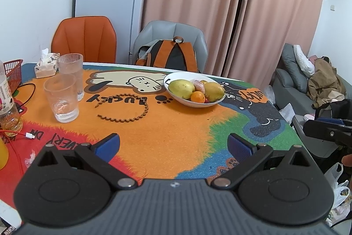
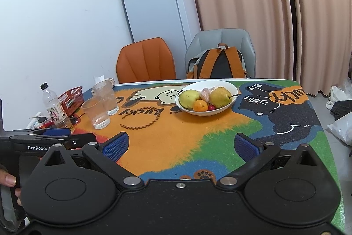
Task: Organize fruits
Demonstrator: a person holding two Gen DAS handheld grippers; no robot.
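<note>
Nearby, both hand-held grippers (image 1: 173, 147) (image 2: 180, 147) spread empty, glasses (image 1: 63, 100) left of fruit bowl (image 1: 193, 102).

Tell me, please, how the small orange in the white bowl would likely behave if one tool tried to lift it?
The orange looks round and smooth, so it may roll or slip. It sits wedged between two pears, which could shift in the bowl.

White fruit bowl (image 1: 176, 95) beyond wide-spread left gripper (image 1: 173, 145), nothing held.
</note>
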